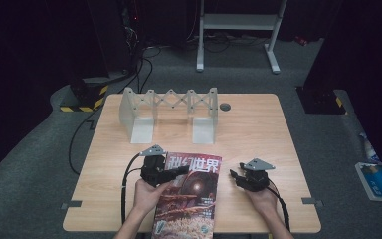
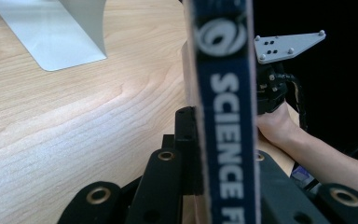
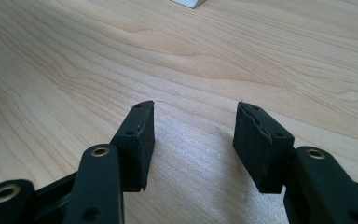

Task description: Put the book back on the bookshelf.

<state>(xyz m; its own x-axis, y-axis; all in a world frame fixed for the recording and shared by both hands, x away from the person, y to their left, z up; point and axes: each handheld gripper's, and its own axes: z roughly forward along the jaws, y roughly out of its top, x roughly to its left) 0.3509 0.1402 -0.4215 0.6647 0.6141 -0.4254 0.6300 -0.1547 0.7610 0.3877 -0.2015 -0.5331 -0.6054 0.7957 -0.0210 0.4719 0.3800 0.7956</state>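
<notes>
The left gripper (image 1: 178, 173) is clamped on the magazine's (image 1: 191, 199) spine edge, lifting that side off the table (image 1: 258, 129). It's thin, floppy and glossy, so I'd guess it sags and slips; grip near the spine. The right gripper (image 3: 193, 135) sits off to its right, jaws apart, empty. The bookend rack (image 1: 171, 112) ahead holds nothing.

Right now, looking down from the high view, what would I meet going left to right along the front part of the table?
Left gripper, clamped on the magazine's edge → magazine → bare strip of table → right gripper, open with nothing between its jaws.
</notes>
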